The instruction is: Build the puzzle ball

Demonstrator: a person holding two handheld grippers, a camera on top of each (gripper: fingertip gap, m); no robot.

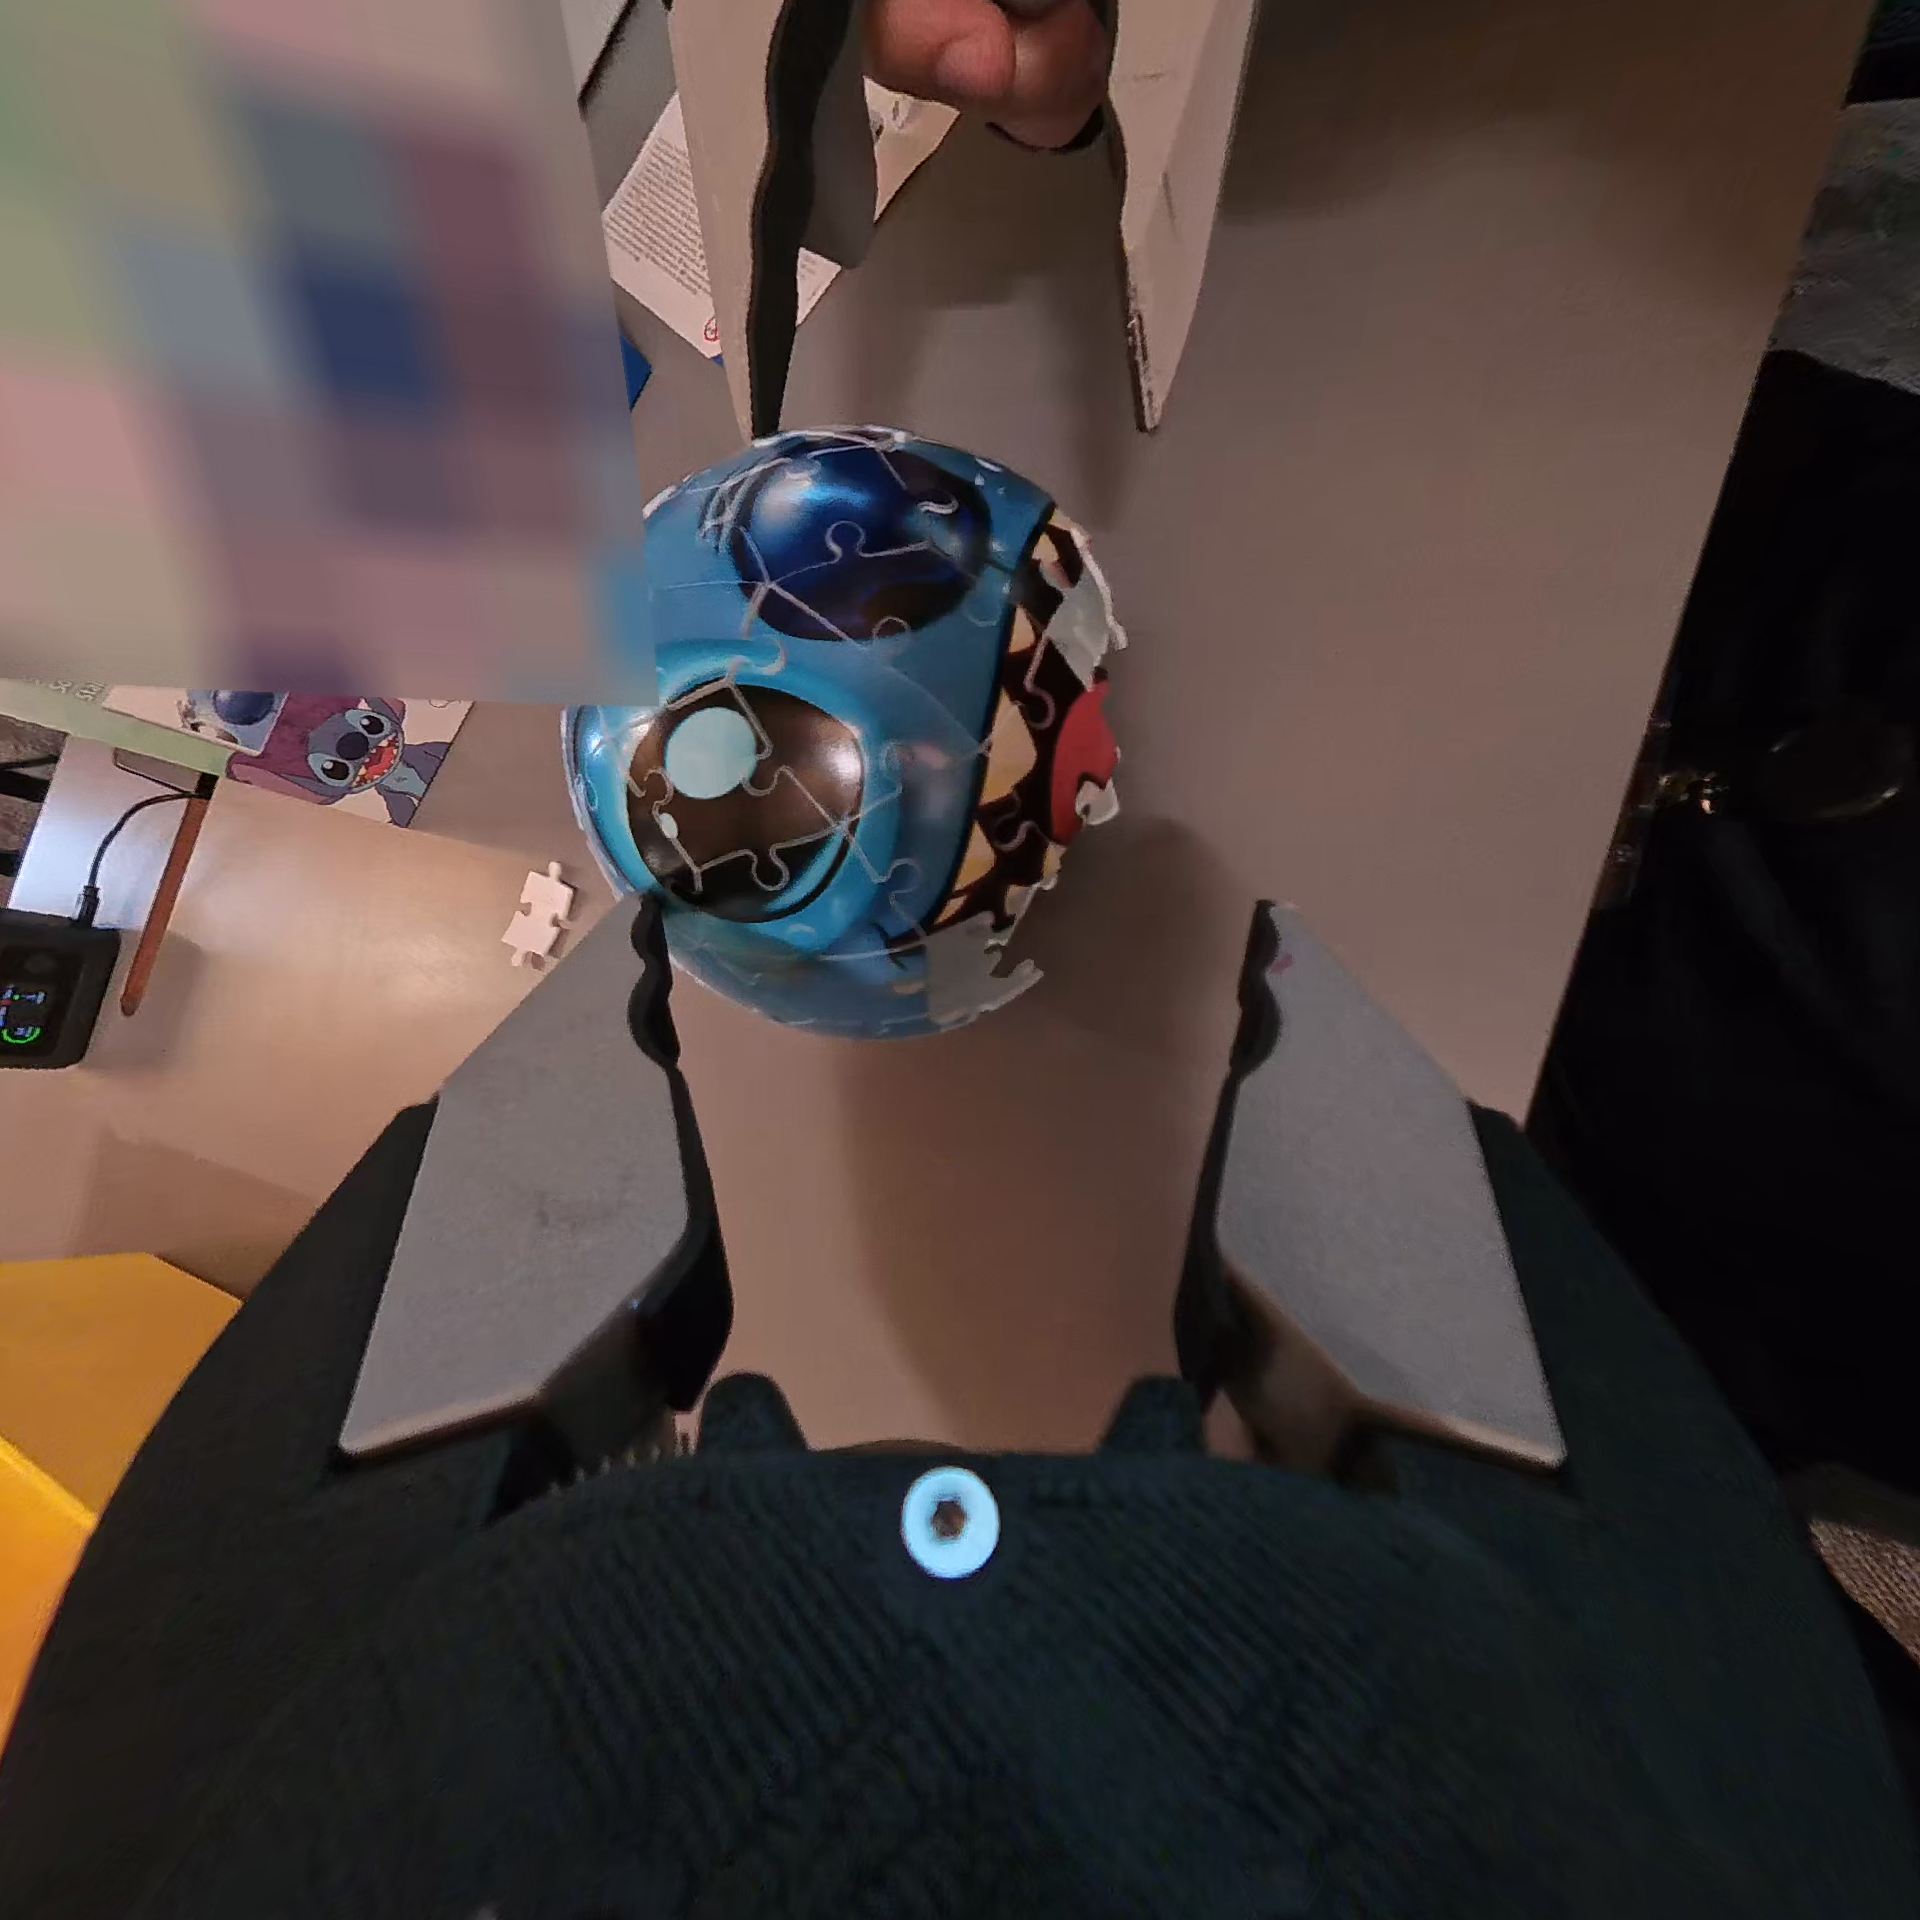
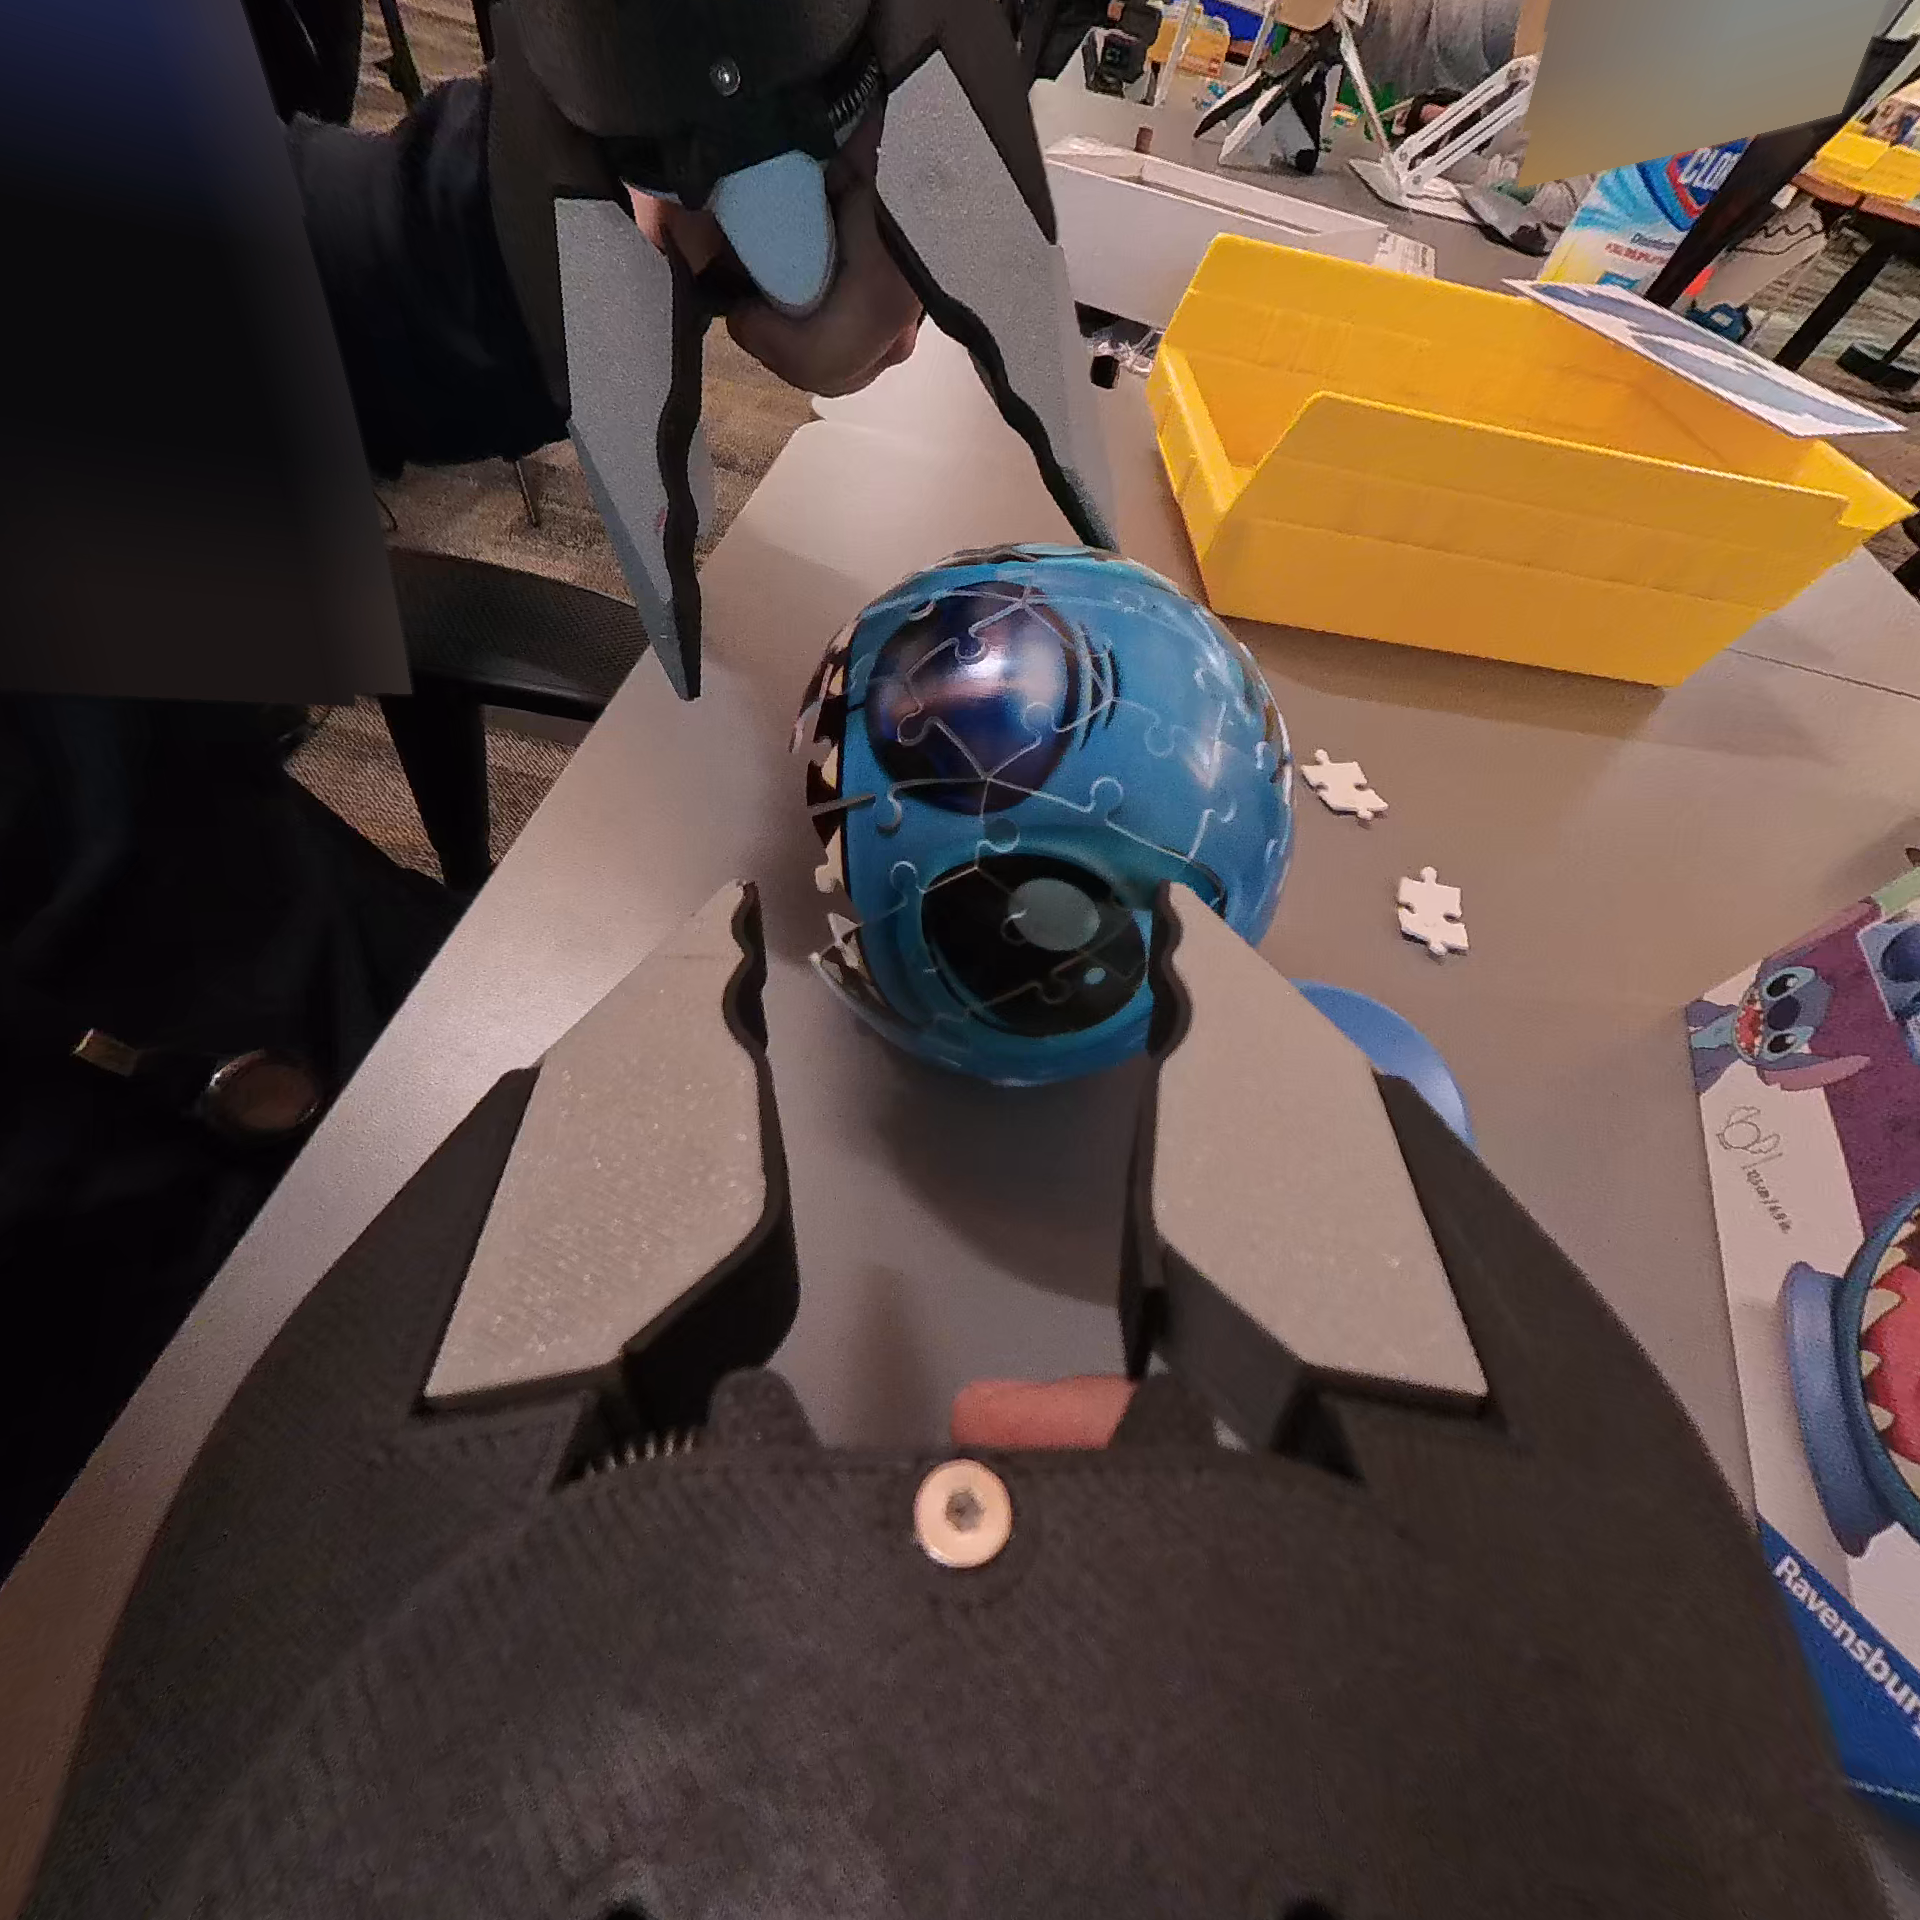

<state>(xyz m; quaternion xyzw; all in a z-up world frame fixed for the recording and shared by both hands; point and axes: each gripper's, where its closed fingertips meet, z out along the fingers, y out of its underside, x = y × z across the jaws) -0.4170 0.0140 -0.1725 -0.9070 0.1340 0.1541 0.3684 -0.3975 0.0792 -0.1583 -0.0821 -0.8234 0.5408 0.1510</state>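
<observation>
Right wrist view shows the glossy blue plastic puzzle ball (image 2: 1049, 831), printed with a cartoon face, resting on the grey tabletop (image 2: 1558, 935) between the two grippers. By my judgement it is mostly built: the eye and nose panels are locked together, but the mouth side has a ragged open edge. Two loose white puzzle pieces (image 2: 1432, 912) lie face-down just beside it, so at least those remain to be fitted. The right gripper (image 2: 956, 940) stands wide, empty, its tips flanking the ball's near side. The left gripper (image 1: 951, 920) is likewise spread wide and holds nothing. A yellow plastic bin (image 2: 1507, 488) sits behind; the printed puzzle box (image 2: 1829, 1195) and a wipes container (image 2: 1642, 223) carry writing, which I leave unread.
</observation>
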